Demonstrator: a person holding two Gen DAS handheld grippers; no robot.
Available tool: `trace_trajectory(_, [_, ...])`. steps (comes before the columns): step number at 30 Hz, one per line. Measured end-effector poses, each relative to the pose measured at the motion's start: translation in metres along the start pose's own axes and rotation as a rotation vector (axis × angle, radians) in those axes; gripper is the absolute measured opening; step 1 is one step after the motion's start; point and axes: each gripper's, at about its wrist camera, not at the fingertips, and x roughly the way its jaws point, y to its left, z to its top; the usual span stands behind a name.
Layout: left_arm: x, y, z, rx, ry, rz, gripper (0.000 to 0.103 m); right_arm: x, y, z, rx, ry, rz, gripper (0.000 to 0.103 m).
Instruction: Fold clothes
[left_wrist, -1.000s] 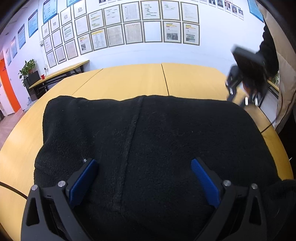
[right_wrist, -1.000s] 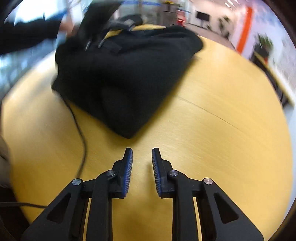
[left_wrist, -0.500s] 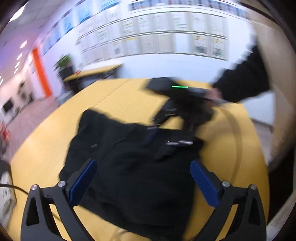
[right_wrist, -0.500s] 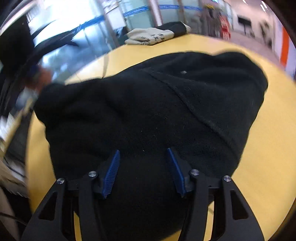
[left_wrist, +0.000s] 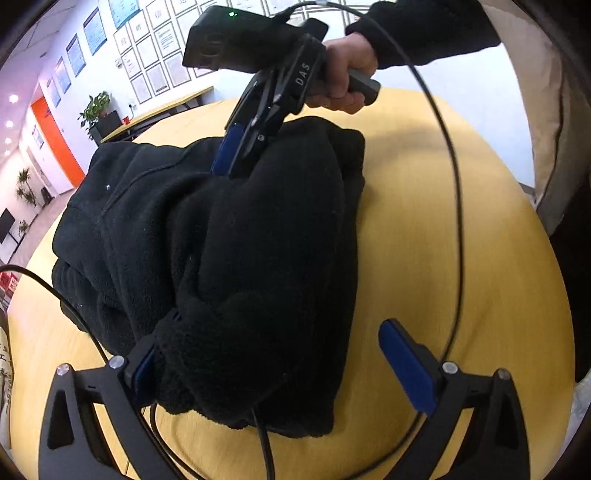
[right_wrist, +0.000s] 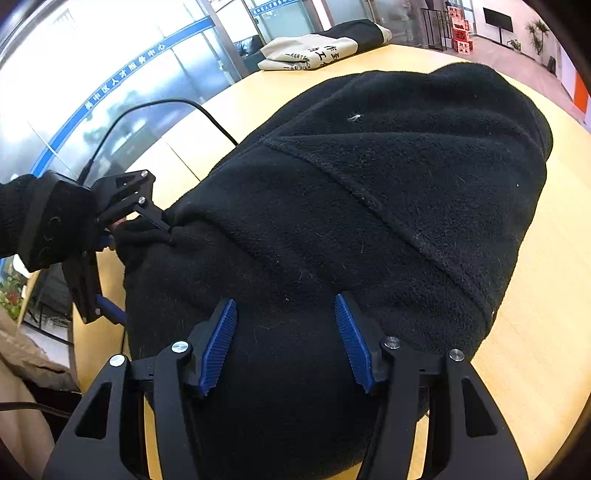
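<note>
A black fleece garment (left_wrist: 229, 251) lies bunched and partly folded on the round yellow table (left_wrist: 443, 258). My left gripper (left_wrist: 280, 354) is open wide, its jaws astride the near end of the fleece, the left pad hidden under cloth. My right gripper (left_wrist: 240, 151) shows at the far end of the garment, pressed into a fold. In the right wrist view the right gripper (right_wrist: 286, 343) is open over the fleece (right_wrist: 369, 192), pads resting on it. The left gripper (right_wrist: 107, 251) shows there at the garment's left edge.
A folded cream and black garment (right_wrist: 325, 48) lies at the table's far edge. Black cables (left_wrist: 454, 206) loop over the table and the fleece. Framed papers (left_wrist: 155, 48) cover the wall behind. A person's coat (left_wrist: 554, 129) stands at the right.
Both grippers have swung to opposite ends of the fleece. The right gripper opened wider and came down onto the cloth. The garment is more bunched than one second ago.
</note>
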Motion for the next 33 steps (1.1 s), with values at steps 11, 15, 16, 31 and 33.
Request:
trace_trajectory(11, [-0.113,0.033,-0.011,-0.984,0.085,-0.070,0.103,-0.094,0.018,-0.049,0.248,-0.112,0.164,0.092])
trace_trajectory(15, [-0.173,0.025,-0.067,-1.450,0.030,-0.115,0.103,-0.123,-0.021,-0.107,0.424,-0.044,0.158,0.092])
trace_trajectory(16, [-0.184,0.023,-0.075,-1.510,0.004,-0.115,0.103,-0.131,-0.038,-0.124,0.466,-0.013,0.126,0.092])
trace_trajectory(31, [-0.011,0.071,-0.054,-1.584,-0.050,-0.432,0.103,-0.171,-0.123,-0.139,0.472,-0.147,0.010,0.095])
trace_trajectory(33, [-0.005,0.070,-0.059,-1.604,-0.070,-0.427,0.103,-0.148,-0.129,-0.114,0.477,-0.170,0.066,0.096])
